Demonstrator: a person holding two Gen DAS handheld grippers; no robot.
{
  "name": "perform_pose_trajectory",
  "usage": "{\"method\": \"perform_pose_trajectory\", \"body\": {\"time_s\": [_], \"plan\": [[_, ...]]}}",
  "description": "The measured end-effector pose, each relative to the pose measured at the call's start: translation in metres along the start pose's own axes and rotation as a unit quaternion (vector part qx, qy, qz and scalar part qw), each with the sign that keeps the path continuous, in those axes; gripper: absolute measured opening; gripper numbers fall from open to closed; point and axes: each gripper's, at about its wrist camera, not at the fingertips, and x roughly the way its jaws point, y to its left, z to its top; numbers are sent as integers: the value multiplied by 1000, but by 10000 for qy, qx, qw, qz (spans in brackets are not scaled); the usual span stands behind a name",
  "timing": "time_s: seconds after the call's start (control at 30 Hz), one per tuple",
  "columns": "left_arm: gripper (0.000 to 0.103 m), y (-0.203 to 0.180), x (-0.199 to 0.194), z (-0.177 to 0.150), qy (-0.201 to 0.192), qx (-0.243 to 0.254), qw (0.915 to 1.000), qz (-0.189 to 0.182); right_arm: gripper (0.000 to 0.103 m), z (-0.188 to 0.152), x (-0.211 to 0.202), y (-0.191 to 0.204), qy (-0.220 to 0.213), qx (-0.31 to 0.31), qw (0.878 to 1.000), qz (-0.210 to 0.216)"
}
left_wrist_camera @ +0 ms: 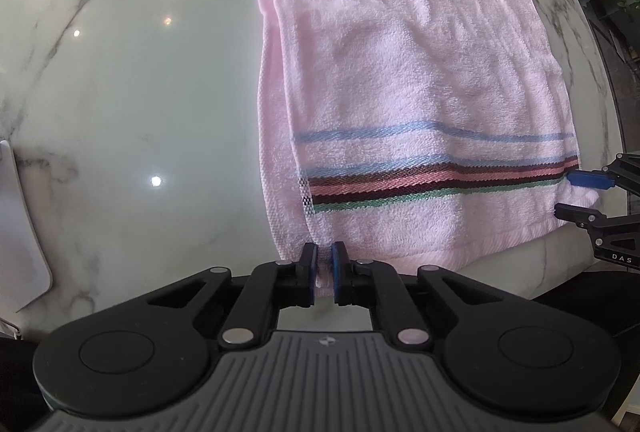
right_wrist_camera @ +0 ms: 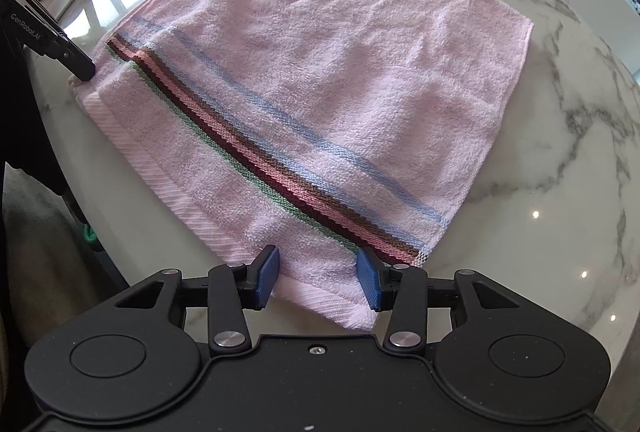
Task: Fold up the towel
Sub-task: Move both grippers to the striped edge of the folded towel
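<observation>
We see the pink terry towel with blue, maroon, salmon and green stripes [right_wrist_camera: 304,83] lying folded and flat on the white grey-veined marble tabletop [left_wrist_camera: 132,91]; the left gripper [left_wrist_camera: 324,270] has its jaws clenched on the towel's near left corner, a pinch of cloth between the blue pads; the right gripper [right_wrist_camera: 318,278] holds its jaws released, straddling the towel's near right corner without pressing it; a white sheet-like object [left_wrist_camera: 18,224] lies at the tabletop's left edge.
</observation>
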Motion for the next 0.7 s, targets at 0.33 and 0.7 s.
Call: {"method": "perform_pose_trajectory", "body": {"time_s": [0.33,0.7], "plan": [[6,3,-17,0,-209,50,9997,143,43,-3,0,-3,31,-24,10000,6],[6,4,-5,-4,-72,137,9994,307,43,-7,2,-1,96,-51,9999,-96]]}}
